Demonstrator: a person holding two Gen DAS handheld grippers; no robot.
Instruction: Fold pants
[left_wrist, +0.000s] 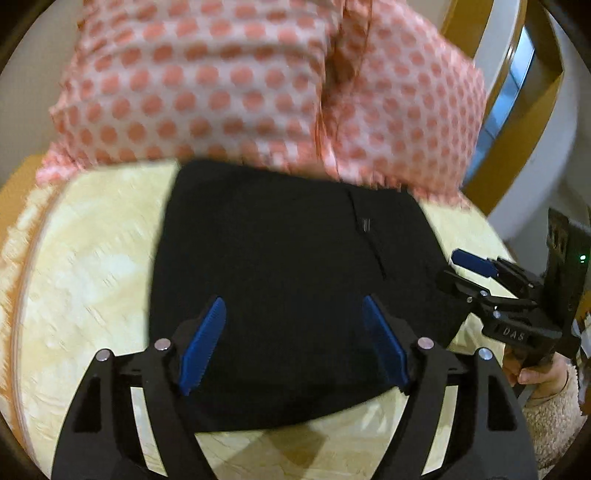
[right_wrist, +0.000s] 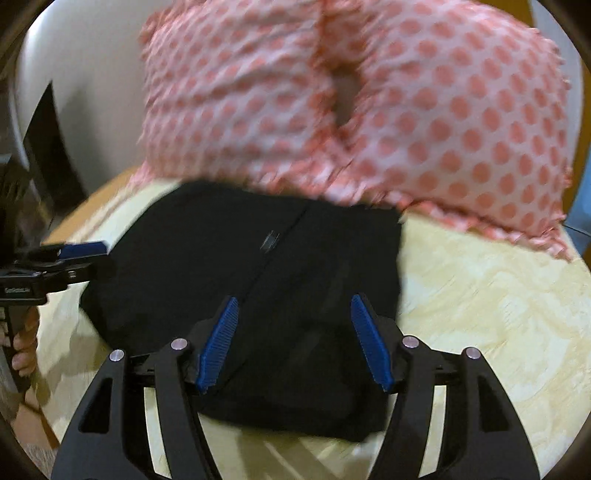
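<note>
So the black pants (left_wrist: 291, 280) are lying in a compact, already-doubled-over rectangle in the middle of the frame on the pale yellow marbled desk (left_wrist: 92, 280). From how small the bundle is, I'd guess the fold is mostly done.

The left claw (left_wrist: 293, 343) is spread wide with nothing between its blue pads, hovering over the near edge of the pants. The right claw (right_wrist: 293, 339) is the same deal in its own view: wide open, empty, over the near part of the bundle. In the left view you can also see it at the right edge of the frame, just beside the pants' right side.

What could go wrong from here:

- The pink polka-dot cloth (left_wrist: 236, 85) fills the top of both frames and its lower edge meets the far edge of the pants. If a claw reaches too far, it could easily pinch that along with the pants, or drag it.
- Black on black means the layers are hard to read. Grab only the top layer and the fold peels open.
- The desk looks slick, so a one-sided pull might slide the whole bundle.

Both views are pretty motion-blurred, so I can't tell if the claws are actually touching the fabric.
</note>
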